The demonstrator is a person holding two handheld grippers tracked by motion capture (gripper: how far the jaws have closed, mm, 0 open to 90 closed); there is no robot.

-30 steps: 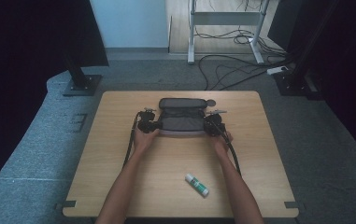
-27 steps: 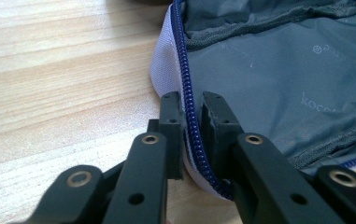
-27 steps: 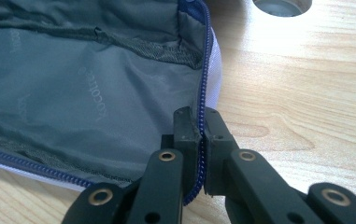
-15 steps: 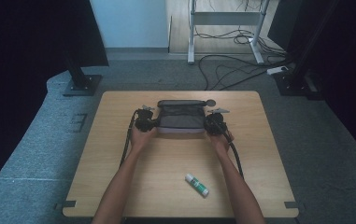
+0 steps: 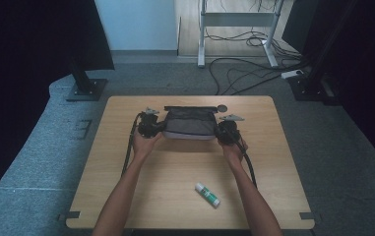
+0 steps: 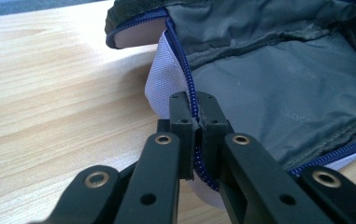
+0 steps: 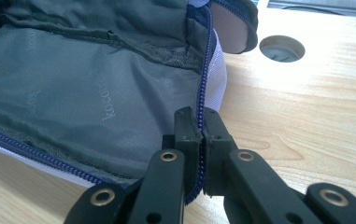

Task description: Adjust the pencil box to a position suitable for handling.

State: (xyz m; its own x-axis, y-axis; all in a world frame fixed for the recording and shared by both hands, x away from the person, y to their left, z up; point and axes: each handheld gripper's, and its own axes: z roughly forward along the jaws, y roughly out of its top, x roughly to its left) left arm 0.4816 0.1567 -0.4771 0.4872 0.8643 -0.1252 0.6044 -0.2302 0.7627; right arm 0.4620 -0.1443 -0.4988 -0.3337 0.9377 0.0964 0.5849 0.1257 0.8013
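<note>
Nearest you on the table [image 5: 126, 196] lies a glue stick [image 5: 207, 194], just ahead of your right forearm and well apart from the work, so it plays no part yet. Farther out, your two hands hold the pouch [image 5: 190, 124] by its ends: it sits toward the far middle of the tabletop with its long axis running side to side, and each gripper meets it from its own end, so neither hand is nearer than the other. Your left gripper [image 6: 194, 135] is clenched on the pouch's zipper edge [image 6: 185, 74]; in the left gripper view the blue teeth and the white tape run straight up between the closed jaws, with the grey lining [image 6: 278, 84] opening away to the right of them. Your right gripper [image 7: 201, 140] is clamped the same way on the opposite end of that edge, the blue zipper line rising between its jaws and the lining spreading off to their left. The mouth of the pouch gapes open between the two grips. Beyond the right end, a round cable hole [image 7: 281, 48] sits in the wood, just clear of the fabric. What the next move turns on, as I judge it, is that shared axis: the pouch hangs between your hands, so any lift or pull has to keep both ends level and drawn apart along its length, or the mouth will sag.
</note>
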